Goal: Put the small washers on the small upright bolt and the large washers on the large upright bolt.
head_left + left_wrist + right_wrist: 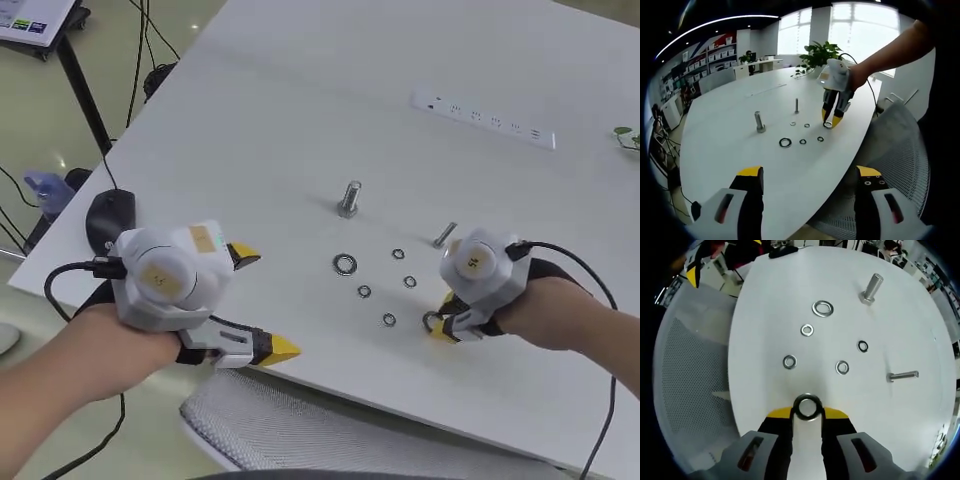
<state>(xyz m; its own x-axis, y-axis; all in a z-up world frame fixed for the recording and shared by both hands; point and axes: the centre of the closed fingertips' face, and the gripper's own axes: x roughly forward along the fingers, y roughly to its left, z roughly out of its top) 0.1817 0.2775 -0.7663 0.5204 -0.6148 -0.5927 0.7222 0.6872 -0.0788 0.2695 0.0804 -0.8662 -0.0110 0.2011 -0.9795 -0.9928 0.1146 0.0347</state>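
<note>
My right gripper (438,326) is shut on a large washer (807,406), low over the table near its front edge. Another large washer (345,264) lies flat on the white table (300,120), and several small washers (389,320) are scattered to its right. Behind them the large bolt (349,199) stands upright, with the small bolt (445,235) upright to its right. My left gripper (262,302) hangs open at the front left edge, holding nothing. The left gripper view shows that gripper (809,172) facing the right gripper (832,120) and both bolts.
A white power strip (483,118) lies at the back right. On the left edge sits a black mouse (110,218). A grey mesh chair (300,430) stands under the front edge. A potted plant (820,52) grows at the far end.
</note>
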